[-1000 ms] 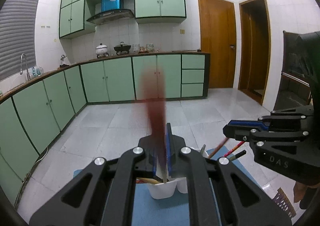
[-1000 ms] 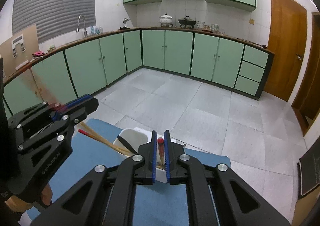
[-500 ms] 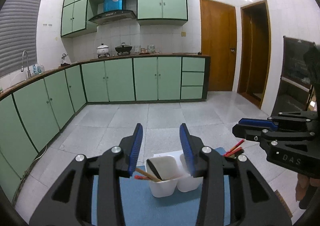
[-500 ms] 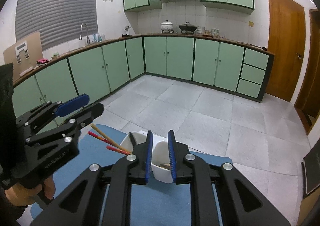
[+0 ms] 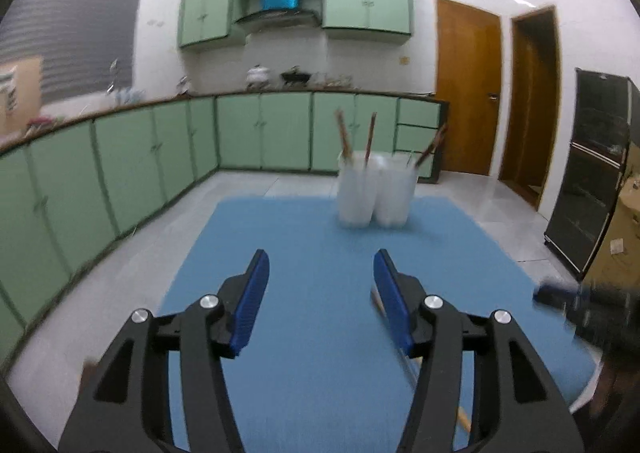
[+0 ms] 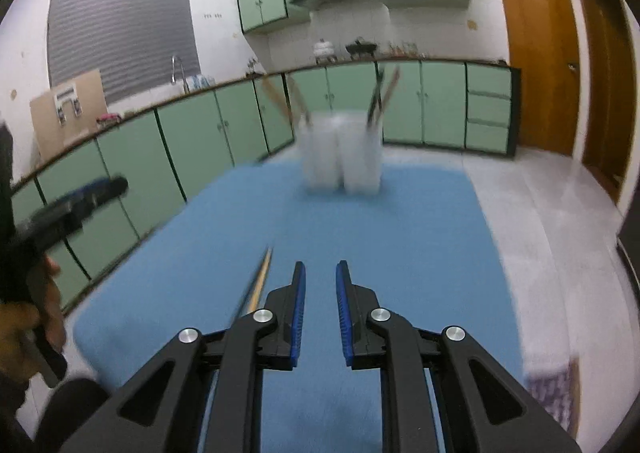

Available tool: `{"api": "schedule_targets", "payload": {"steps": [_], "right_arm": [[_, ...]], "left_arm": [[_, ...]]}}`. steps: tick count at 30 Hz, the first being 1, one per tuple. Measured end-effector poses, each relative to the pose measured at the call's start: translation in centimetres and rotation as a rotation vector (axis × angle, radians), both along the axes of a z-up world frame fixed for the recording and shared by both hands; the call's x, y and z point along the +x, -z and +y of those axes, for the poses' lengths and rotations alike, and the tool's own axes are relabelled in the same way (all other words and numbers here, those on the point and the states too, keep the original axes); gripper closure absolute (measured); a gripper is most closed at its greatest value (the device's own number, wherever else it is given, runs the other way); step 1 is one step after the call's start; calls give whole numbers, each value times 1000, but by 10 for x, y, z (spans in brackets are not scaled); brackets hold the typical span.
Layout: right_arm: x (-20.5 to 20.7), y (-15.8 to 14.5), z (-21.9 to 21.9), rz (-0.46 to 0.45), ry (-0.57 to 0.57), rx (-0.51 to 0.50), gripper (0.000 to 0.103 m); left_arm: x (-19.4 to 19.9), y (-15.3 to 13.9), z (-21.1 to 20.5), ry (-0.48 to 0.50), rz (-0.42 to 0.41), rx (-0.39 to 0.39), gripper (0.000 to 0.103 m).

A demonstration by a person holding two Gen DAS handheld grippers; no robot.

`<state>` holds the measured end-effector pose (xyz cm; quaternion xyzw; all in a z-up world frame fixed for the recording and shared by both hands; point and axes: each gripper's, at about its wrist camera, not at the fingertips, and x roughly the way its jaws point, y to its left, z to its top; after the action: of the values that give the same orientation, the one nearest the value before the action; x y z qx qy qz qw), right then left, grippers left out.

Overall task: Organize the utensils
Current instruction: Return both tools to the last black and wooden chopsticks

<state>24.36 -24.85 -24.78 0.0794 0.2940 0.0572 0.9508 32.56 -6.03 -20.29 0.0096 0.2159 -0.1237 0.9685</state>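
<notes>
A table covered by a blue mat point(image 5: 304, 253) fills the lower half of both views, with pale floor tiles around it. Near the mat's far edge stands a white utensil holder point(image 5: 374, 193) with two rounded compartments side by side, and thin sticks rise out of it at angles. Closer to the cameras, a single wooden chopstick point(image 6: 261, 280) lies flat on the mat, well apart from the holder.
</notes>
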Motion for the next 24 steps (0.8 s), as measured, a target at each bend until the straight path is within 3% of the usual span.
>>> {"api": "schedule_targets", "payload": {"steps": [5, 7, 12, 19, 24], "right_arm": [[-44, 40, 47, 44, -37, -7, 87], [-44, 47, 65, 40, -57, -63, 87], [-36, 52, 87, 48, -78, -95, 87], [-26, 59, 78, 80, -20, -95, 89], [-28, 61, 67, 79, 34, -95, 96]], "left_arm": [[-46, 17, 18, -56, 41, -16, 49], [-54, 17, 27, -77, 62, -49, 49], [-67, 11, 44, -118, 59, -68, 49], [-70, 11, 36, -91, 64, -59, 49], [-69, 20, 24, -68, 88, -58, 49]]}}
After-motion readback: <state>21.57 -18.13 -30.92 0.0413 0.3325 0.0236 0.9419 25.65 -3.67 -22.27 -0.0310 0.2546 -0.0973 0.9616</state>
